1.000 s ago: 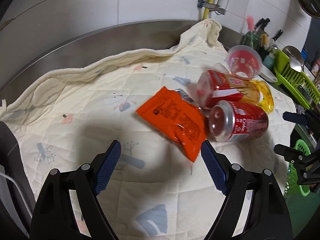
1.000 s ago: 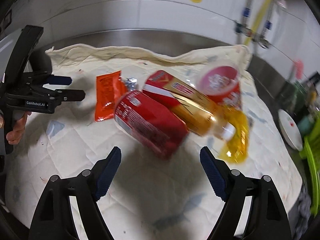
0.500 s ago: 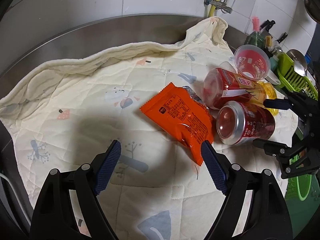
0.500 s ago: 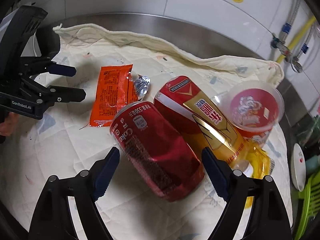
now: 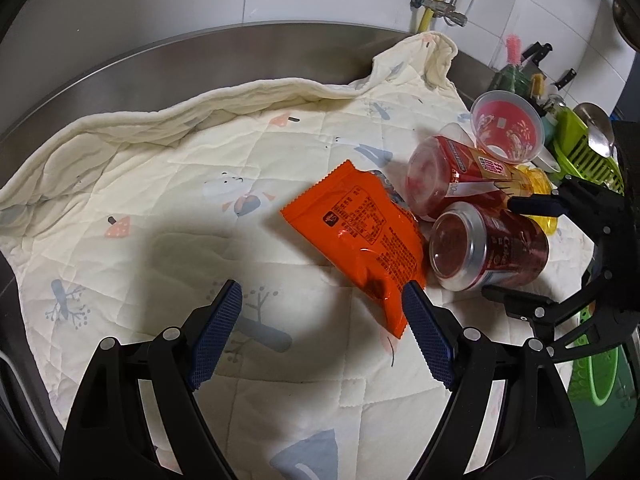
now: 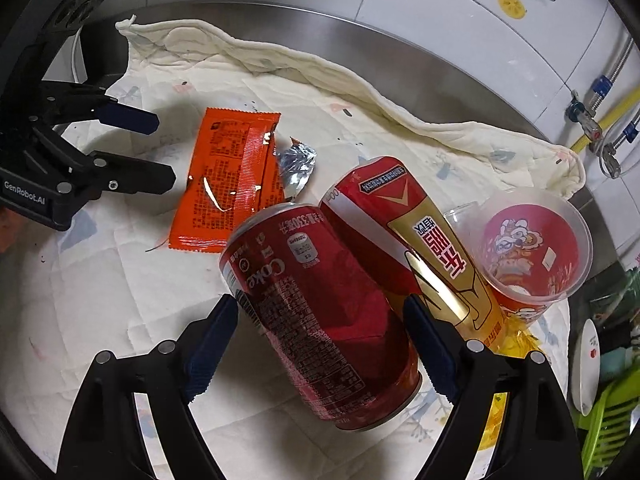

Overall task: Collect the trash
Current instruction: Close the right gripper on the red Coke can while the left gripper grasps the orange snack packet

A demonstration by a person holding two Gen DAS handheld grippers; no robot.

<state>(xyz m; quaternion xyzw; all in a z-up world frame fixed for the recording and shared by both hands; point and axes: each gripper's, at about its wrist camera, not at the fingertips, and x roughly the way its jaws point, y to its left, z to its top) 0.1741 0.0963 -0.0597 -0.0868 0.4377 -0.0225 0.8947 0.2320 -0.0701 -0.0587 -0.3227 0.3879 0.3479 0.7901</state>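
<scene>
Counter (image 5: 280, 46): steel, running along a white tiled wall, with a cream quilted cloth (image 5: 160, 208) spread over it and rumpled along its far edge.
Trash: all of it lies in a loose cluster on the cloth, toward the right end.
Cola can (image 6: 320, 312): red, lying on its side, nearest of the pile; its left side touches the orange packet and its right side lies against the bottle.
Orange packet (image 5: 360, 236): flat on the cloth, left of the can, with a scrap of silver foil (image 6: 297, 162) just beside its far right corner.
Bottle (image 6: 416, 248): red and gold label, lying on its side between the can and the cup, its yellow end pointing near and right.
Cup (image 6: 532, 256): clear plastic with a red print, tipped over, at the far right of the pile and touching the bottle.
Right claw (image 6: 322, 326): wide open, straddling the cola can; the can sits between the blue pads, but I cannot tell whether they touch it.
Left claw (image 5: 322, 312): wide open and empty, over bare cloth, its right pad overlapping the near corner of the orange packet in view.
Beyond the cloth: a green dish rack (image 5: 584, 152) and a white plate (image 6: 586, 364) at the right end of the counter.
</scene>
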